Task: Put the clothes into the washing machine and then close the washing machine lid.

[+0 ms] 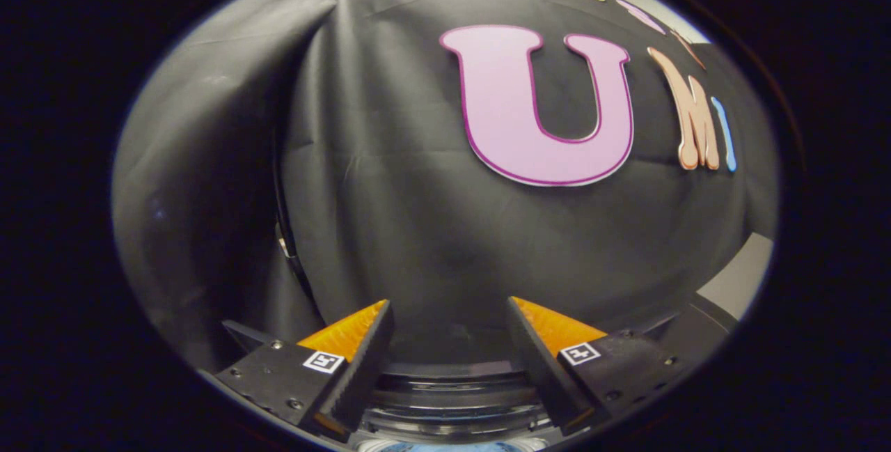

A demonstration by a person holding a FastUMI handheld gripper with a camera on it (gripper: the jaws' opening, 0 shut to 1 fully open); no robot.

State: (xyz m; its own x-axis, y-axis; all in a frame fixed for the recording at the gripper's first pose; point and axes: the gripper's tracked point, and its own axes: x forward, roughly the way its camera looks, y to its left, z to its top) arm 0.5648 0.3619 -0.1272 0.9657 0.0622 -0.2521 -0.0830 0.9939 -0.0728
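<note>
My gripper [449, 309] is open, its two fingers spread wide with nothing between them. It faces the booth's black cloth wall [418, 194]. Low down between the fingers I see a dark curved rim of ribbed rings, the washing machine's top [452, 396]. Just below that rim a sliver of blue cloth [445, 446] shows; I cannot tell whether it lies inside the drum.
The black cloth wall hangs close ahead, with a fold and a dark seam running down it to the left of the fingers. A pale flat surface [741, 274] shows beyond the right finger, beside a dark edge.
</note>
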